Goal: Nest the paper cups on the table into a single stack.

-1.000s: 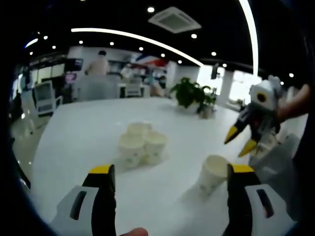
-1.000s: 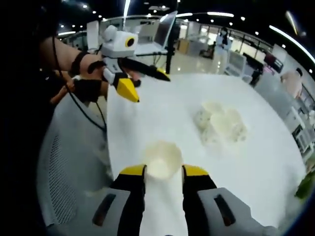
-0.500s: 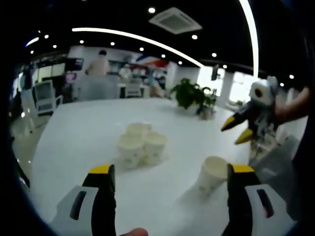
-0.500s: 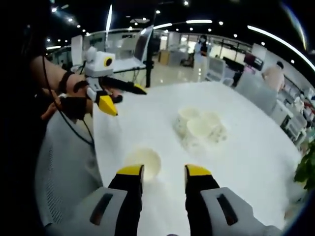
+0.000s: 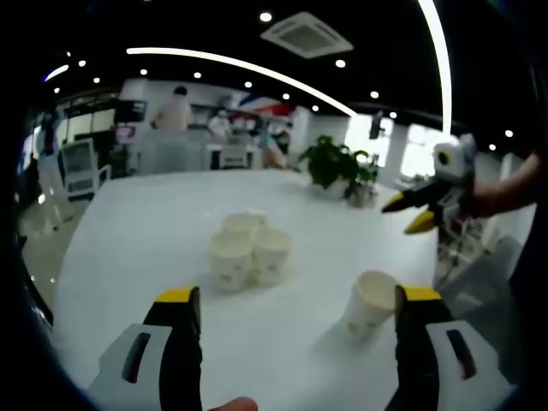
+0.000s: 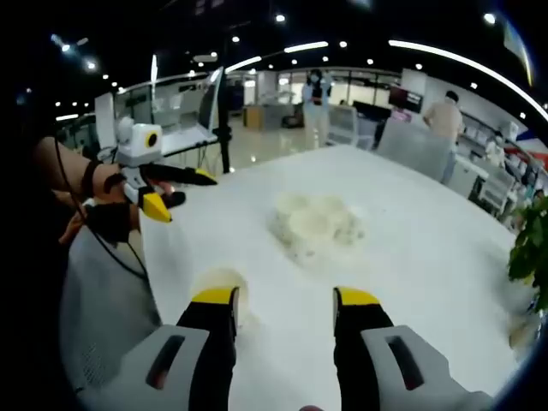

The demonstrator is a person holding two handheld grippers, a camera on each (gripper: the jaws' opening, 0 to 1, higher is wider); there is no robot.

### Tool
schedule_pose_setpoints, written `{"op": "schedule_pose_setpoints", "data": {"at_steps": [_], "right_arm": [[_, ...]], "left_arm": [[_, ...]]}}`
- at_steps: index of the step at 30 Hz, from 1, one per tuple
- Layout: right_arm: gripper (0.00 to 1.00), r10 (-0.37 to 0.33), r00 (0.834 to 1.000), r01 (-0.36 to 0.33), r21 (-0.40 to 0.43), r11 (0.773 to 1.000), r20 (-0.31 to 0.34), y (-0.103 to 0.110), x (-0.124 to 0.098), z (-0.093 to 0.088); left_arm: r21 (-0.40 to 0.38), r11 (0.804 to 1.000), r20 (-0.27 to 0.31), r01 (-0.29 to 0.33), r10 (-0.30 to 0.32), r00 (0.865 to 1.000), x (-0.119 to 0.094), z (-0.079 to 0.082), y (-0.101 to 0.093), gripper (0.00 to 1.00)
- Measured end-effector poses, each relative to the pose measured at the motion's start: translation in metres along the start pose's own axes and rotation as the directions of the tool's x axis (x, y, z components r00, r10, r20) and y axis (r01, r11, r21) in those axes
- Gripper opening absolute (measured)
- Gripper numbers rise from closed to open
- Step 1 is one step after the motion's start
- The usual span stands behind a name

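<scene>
While the left gripper [image 5: 291,312] hangs above the white worktop [image 5: 128,248] with its yellow-tipped fingers [image 5: 177,297] spread wide and nothing between them, a cluster of three paper cups [image 5: 244,248] stands upright near the middle of the left gripper view, at about 12 o'clock from the gap between those fingers. The three touch one another, mouths up. A single paper cup [image 5: 370,300] stands apart from them toward 4 o'clock, just inside the right-hand finger of the left gripper and partly overlapped by it in the picture; whether it touches that finger cannot be told.

At 3 o'clock in the left gripper view, the right gripper comes in from the edge, held in a hand [image 5: 505,193], its yellow tips pointing toward 9 o'clock and a little parted, holding nothing. A potted plant [image 5: 338,167] sits at the far edge of the worktop at 1 o'clock.

Seen from the right gripper view, the right gripper [image 6: 284,301] has its fingers [image 6: 214,300] apart and empty. The single cup [image 6: 224,287] lies at 7 o'clock, mostly hidden behind the left-hand finger. The cluster [image 6: 317,227] shows blurred at the centre. The left gripper [image 6: 163,193] appears at 9 o'clock above the worktop's edge [image 6: 163,282], held in a gloved hand [image 6: 107,218].
</scene>
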State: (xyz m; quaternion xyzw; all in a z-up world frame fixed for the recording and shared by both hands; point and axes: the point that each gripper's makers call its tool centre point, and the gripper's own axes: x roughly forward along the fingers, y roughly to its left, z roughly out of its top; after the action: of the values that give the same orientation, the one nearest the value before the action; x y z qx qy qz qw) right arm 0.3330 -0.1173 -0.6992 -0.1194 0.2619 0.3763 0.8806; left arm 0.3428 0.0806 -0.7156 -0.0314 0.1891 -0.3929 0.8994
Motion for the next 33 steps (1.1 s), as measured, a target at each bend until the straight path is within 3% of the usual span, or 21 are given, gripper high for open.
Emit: {"op": "schedule_pose_setpoints", "data": {"at_steps": [8, 14, 23, 30, 33], "right_arm": [[0.49, -0.046, 0.999, 0.045, 0.031, 0.999, 0.023, -0.014, -0.008, -0.002], [0.59, -0.05, 0.998, 0.047, 0.066, 0.997, 0.047, -0.016, -0.009, -0.001], [0.72, -0.072, 0.997, 0.069, 0.073, 0.995, 0.035, -0.022, -0.008, -0.005], [0.76, -0.063, 0.998, 0.06, 0.106, 0.993, 0.029, -0.021, -0.006, -0.009], [0.85, -0.076, 0.997, 0.073, 0.12, 0.99, 0.02, -0.022, -0.006, -0.012]], "left_arm": [[-0.003, 1.0, 0.003, 0.002, -0.002, 1.0, -0.001, 0.002, 0.0, 0.93], [-0.01, 1.0, -0.003, 0.001, -0.001, 1.0, -0.001, 0.0, -0.001, 0.93], [-0.011, 1.0, -0.012, -0.001, 0.001, 1.0, 0.0, -0.003, -0.001, 0.92], [-0.01, 1.0, -0.008, 0.0, 0.0, 1.0, -0.001, -0.002, -0.001, 0.93], [-0.011, 1.0, -0.011, -0.003, 0.003, 1.0, -0.001, -0.004, 0.0, 0.93]]}}
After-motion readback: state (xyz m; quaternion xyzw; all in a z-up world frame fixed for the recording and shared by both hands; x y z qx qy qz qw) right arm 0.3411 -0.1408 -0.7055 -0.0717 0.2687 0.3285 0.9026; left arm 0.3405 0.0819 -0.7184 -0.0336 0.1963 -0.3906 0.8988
